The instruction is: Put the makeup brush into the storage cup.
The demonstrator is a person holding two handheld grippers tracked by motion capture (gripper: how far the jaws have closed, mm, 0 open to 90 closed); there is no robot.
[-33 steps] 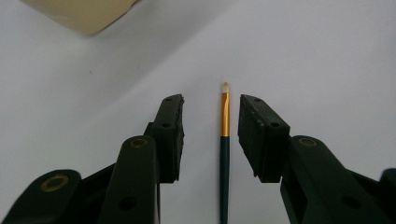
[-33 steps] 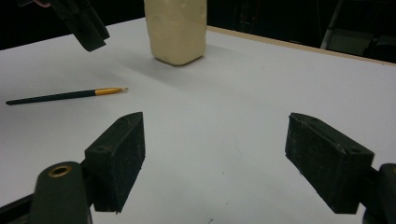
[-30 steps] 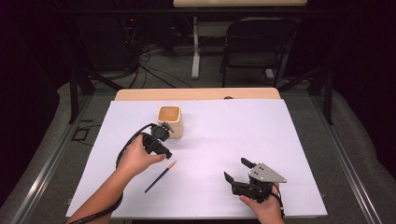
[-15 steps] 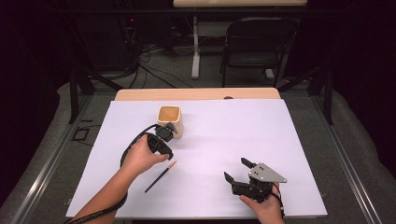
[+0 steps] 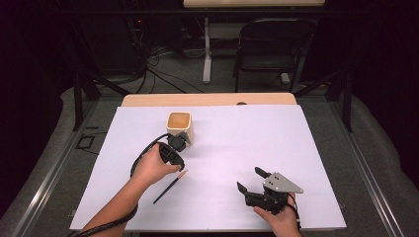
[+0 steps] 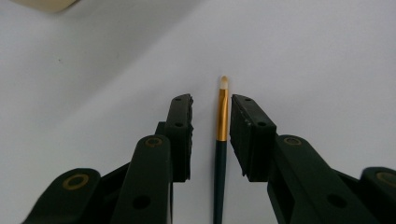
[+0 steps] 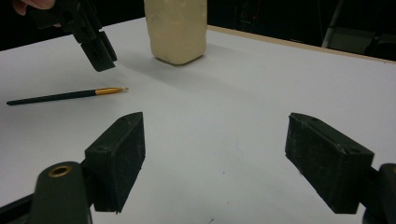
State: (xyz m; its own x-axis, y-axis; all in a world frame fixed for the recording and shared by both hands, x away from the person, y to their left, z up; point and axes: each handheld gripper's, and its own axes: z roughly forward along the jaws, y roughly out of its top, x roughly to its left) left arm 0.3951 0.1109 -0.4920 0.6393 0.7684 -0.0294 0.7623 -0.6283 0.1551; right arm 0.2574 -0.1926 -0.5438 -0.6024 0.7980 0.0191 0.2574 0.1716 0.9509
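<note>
A thin dark-handled paintbrush [image 5: 168,187] with a gold ferrule and pale tip lies flat on the white table. My left gripper [image 5: 178,166] hangs just above its tip end, pointing down. In the left gripper view the brush [image 6: 222,121] runs between the two jaws, which have just been closing and stand a little apart from it on both sides. From the right gripper view the left gripper [image 7: 98,53] hovers over the brush [image 7: 65,96]. My right gripper [image 5: 250,179] rests near the front edge, jaws wide open and empty.
A cream square cup [image 5: 179,126] stands upright just behind the left gripper, and it is also in the right gripper view [image 7: 176,30]. The white sheet [image 5: 296,148] covers the table. A black chair [image 5: 274,44] stands beyond the far edge.
The left hand has edged slightly nearer and lower, over the brush's tip end. The brush, the cup and the right hand have stayed put.
</note>
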